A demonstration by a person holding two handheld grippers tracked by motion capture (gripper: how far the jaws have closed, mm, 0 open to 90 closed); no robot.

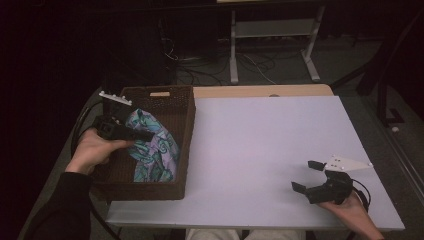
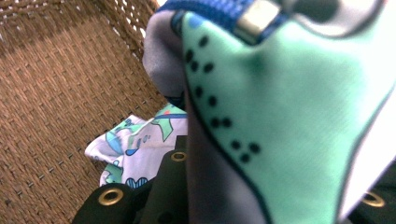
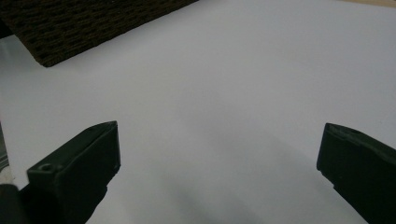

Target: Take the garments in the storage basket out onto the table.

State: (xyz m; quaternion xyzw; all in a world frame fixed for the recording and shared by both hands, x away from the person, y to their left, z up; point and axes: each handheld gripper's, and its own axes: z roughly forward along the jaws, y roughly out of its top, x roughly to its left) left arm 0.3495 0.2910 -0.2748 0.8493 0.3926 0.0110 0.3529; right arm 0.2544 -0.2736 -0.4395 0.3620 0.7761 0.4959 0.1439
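Note:
A brown woven basket [image 1: 187,130] stands on the left part of the table. Inside it lies a crumpled cloth [image 1: 155,150] patterned in teal, blue and lilac. My left gripper [image 1: 149,135] reaches into the basket from the left and is shut on that cloth. Up close, the cloth [image 2: 289,116] shows green with black dots and a blue zip, bunched between the left gripper's [image 2: 273,186] jaws. More of it lies on the basket floor [image 2: 56,93]. My right gripper [image 1: 305,175] hovers low over the table's front right, open with nothing between its fingers [image 3: 79,163].
A white sheet [image 1: 260,140] covers the table, with a bare wooden strip [image 1: 260,91] along the far edge. The basket's corner [image 3: 93,23] shows far off in the right gripper view. Beyond the table stand a white frame's legs [image 1: 310,55] and floor cables.

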